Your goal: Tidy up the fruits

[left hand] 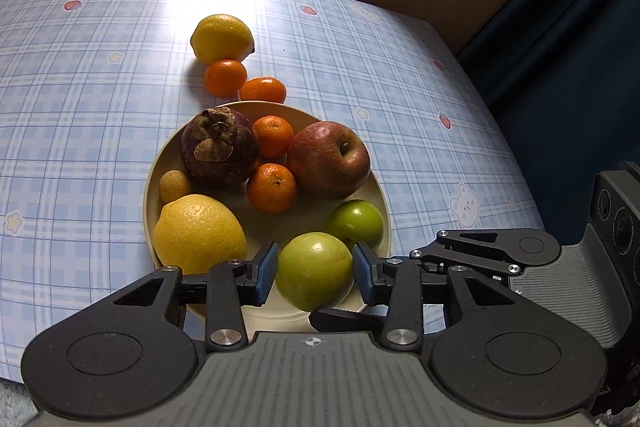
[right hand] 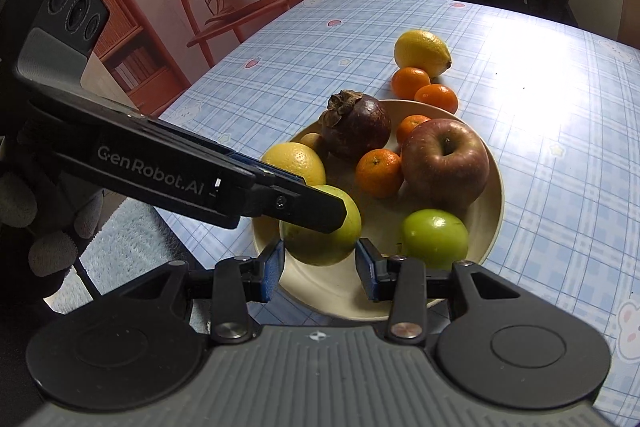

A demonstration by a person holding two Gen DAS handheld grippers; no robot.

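Item one, the cream plate (left hand: 376, 187) on the checked tablecloth (left hand: 80, 107): I counted on it a red apple (left hand: 328, 159), a dark mangosteen (left hand: 219, 147), two mandarins (left hand: 272, 187), a small tan round fruit (left hand: 174, 186) at the left rim, a large lemon (left hand: 199, 233) at the near left and a green fruit (left hand: 356, 223) at the near right.

Item two, loose on the cloth just beyond the plate's far rim: a second lemon (left hand: 222, 38) with two more mandarins (left hand: 225, 77) touching before it.

Item three, the left gripper (left hand: 316, 273): I saw its blue pads pressed on both sides of a larger green fruit (left hand: 314, 269) over the plate's near edge.

Item four, the right gripper (right hand: 319, 269): I saw it spread wide, grasping nothing, pads apart just near of that same fruit.
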